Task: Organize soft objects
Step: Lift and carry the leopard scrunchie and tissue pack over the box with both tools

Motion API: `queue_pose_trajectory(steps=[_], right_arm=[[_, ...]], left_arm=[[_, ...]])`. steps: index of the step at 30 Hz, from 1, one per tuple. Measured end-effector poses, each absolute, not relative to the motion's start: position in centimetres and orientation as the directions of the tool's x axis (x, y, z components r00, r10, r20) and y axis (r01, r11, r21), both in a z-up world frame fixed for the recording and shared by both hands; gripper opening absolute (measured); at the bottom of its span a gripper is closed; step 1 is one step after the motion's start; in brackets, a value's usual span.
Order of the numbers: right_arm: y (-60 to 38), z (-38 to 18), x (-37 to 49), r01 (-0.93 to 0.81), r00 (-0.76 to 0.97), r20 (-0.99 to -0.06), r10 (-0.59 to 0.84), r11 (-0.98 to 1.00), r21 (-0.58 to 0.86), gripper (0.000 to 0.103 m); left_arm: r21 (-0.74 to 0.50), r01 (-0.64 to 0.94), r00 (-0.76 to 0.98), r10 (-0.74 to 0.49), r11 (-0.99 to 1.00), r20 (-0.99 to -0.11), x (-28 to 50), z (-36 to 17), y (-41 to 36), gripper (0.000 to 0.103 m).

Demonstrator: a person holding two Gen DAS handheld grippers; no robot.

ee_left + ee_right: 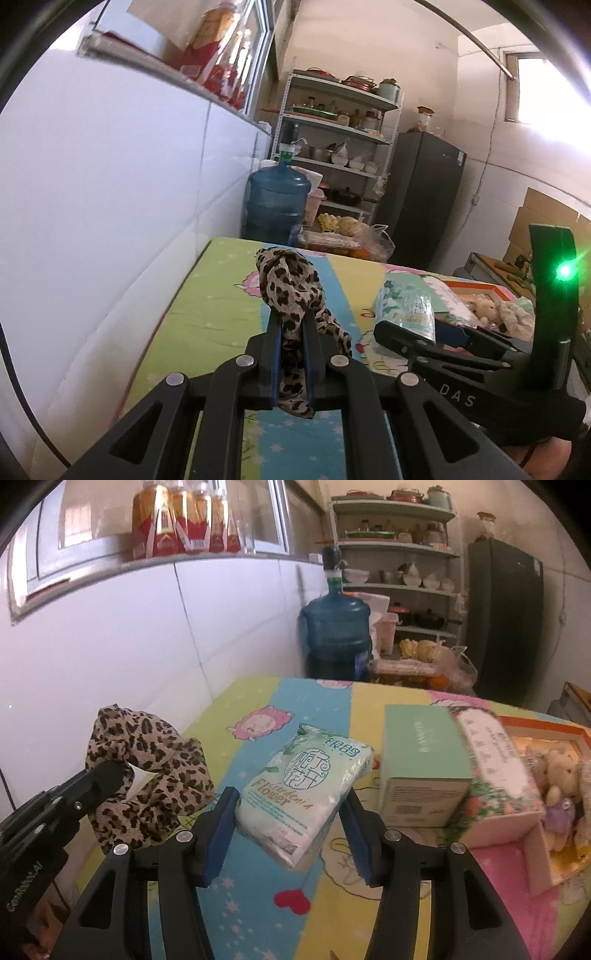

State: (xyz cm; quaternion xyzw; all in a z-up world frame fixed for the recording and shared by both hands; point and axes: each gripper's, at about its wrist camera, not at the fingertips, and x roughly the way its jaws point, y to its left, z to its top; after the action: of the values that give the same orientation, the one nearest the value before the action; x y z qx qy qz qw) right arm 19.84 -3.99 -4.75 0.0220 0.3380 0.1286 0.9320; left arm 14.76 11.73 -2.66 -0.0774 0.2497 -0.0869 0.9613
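Observation:
My left gripper (pixel 291 325) is shut on a leopard-print scarf (pixel 291 291) and holds it above the colourful tablecloth (pixel 207 314). The scarf (pixel 147 760) and the left gripper (pixel 107 775) also show at the left of the right wrist view. My right gripper (pixel 291 805) is shut on a white-green tissue pack (pixel 306 790) and holds it above the tablecloth (pixel 332 904). The pack (pixel 406 310) and the right gripper (pixel 402 338) also show at the right of the left wrist view.
A mint-green box (pixel 424 760) stands right of the pack. Beside it an orange-rimmed box (pixel 517 805) holds plush toys (pixel 561 775). A blue water jug (pixel 336 635), shelves (pixel 399 554) and a dark fridge (pixel 506 620) stand beyond the table. A white wall (pixel 110 646) runs along the left.

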Motion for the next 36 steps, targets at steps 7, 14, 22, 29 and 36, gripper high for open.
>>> queue_pose_trajectory(steps=[7, 14, 22, 29, 36], right_arm=[[-6.7, -3.0, 17.3, -0.211, 0.772, -0.585, 0.249, 0.968, 0.133, 0.057], [-10.1, -2.0, 15.7, -0.191, 0.798, -0.552, 0.242, 0.970, 0.150, 0.057], [-14.9, -1.1, 14.0, -0.153, 0.822, -0.525, 0.221, 0.973, 0.170, 0.057], [-19.0, -0.3, 12.9, -0.115, 0.844, -0.502, 0.188, 0.978, 0.174, 0.057], [-23.2, 0.0, 11.5, -0.070, 0.863, -0.480, 0.155, 0.979, 0.190, 0.057]], left_arm=[[-0.183, 0.157, 0.859, -0.226, 0.970, -0.459, 13.8, -1.7, 9.1, 0.010], [-0.154, 0.188, 0.859, -0.239, 0.970, -0.453, 13.0, -0.8, 5.4, 0.010], [-0.141, 0.243, 0.850, -0.281, 0.960, -0.446, 12.5, 0.1, 0.6, 0.010], [-0.124, 0.291, 0.839, -0.315, 0.949, -0.443, 12.4, 0.6, -3.6, 0.010], [-0.101, 0.338, 0.828, -0.347, 0.936, -0.441, 12.1, 0.9, -7.8, 0.010]])
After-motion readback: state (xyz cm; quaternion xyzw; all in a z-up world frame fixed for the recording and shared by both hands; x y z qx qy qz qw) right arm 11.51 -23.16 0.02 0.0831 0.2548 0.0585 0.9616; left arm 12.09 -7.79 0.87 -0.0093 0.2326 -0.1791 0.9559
